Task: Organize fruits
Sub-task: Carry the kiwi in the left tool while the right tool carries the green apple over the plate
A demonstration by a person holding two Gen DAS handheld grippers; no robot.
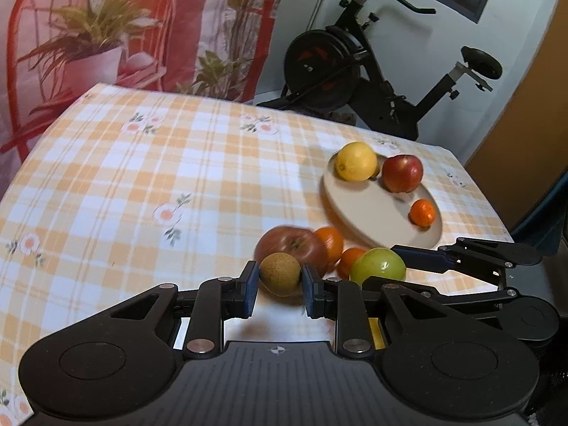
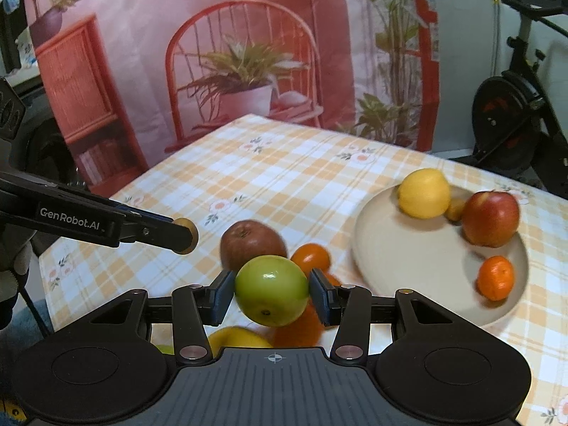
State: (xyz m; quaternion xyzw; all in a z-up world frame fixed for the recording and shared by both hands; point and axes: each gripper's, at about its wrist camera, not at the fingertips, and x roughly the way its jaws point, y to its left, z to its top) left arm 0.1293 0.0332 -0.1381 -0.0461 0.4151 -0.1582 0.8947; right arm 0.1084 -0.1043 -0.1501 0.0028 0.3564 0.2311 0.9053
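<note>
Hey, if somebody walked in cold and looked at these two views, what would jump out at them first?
Probably the two held fruits: the right gripper clamps a green apple between its jaws, and the left gripper closes on a small brownish-yellow fruit. Next, the beige plate to the right on the checked tablecloth, carrying a lemon, a red apple and a small orange.

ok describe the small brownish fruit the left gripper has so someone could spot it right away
Start at the beige plate on the checked tablecloth; a cluster of loose fruit lies just off its near-left rim. At the cluster's near edge, between the left gripper's blue pads, sits the small brownish fruit. It is dull, speckled tan, unlike the glossy green fruit and oranges beside it.
</note>
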